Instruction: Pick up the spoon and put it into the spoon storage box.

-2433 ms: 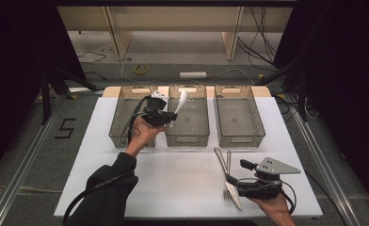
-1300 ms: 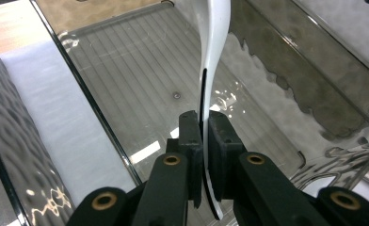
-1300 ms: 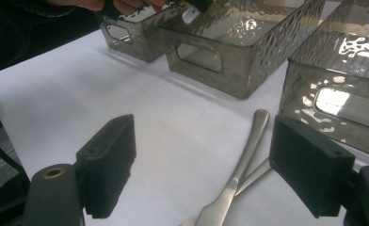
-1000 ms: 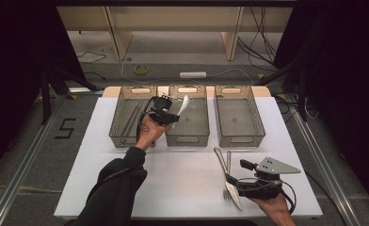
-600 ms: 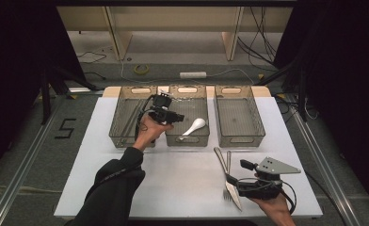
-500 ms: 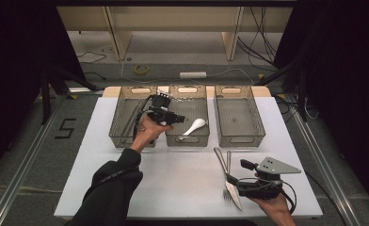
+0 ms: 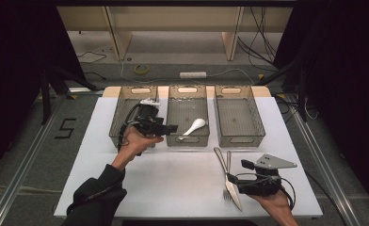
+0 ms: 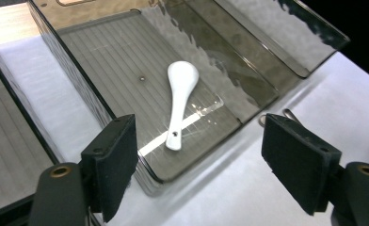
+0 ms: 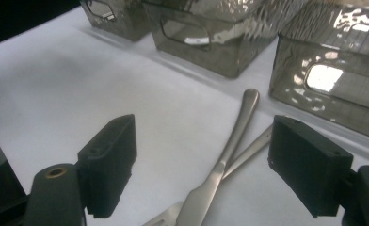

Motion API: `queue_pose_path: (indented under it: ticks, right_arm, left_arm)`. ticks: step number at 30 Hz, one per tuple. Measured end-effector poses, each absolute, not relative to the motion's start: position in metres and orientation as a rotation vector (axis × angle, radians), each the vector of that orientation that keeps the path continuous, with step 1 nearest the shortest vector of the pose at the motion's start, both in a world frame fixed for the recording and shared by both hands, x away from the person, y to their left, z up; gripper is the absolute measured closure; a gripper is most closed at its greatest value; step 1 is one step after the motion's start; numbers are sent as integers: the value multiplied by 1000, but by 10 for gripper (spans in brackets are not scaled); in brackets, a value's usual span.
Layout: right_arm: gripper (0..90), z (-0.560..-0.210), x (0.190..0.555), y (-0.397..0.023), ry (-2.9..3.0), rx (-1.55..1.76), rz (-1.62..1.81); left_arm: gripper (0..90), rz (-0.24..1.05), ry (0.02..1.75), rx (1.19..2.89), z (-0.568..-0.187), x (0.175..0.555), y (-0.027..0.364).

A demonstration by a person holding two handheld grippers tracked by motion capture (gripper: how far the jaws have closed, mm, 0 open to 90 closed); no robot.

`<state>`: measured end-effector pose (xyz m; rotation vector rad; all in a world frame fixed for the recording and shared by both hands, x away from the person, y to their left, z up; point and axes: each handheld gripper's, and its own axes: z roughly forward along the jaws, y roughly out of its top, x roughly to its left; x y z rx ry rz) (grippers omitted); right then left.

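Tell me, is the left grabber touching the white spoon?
Apart. In the left gripper view the left gripper is open, and the white spoon lies flat on the middle bin's floor, beyond the pads, with bare floor showing all around it.

You have three smoky translucent plastic bins [image 7: 187,101] in a row, one white ceramic spoon [image 7: 193,126] inside the middle bin, and, in front of the bins, one steel knife [image 7: 226,176] and one steel fork [image 7: 228,167]

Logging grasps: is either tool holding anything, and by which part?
Nothing held. Left tool open, spoon in bin. Right tool open above knife.
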<state>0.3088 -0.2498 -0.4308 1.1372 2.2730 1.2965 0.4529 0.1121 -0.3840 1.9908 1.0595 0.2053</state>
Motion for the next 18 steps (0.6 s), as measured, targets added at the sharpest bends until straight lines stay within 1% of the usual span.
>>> queue_pose_path:
  ticks: [4, 10, 18]
  right_arm:
    - [254, -431, 315, -248, 2307, 1146, 1240]
    - [262, -432, 327, -245, 2354, 1174, 1132]
    - [280, -438, 343, -233, 2410, 1192, 983]
  left_arm:
    - [240, 216, 1032, 1986, -387, 437, 120]
    - [222, 217, 1009, 1922, -393, 412, 135]
    - [200, 231, 989, 1875, -403, 389, 145]
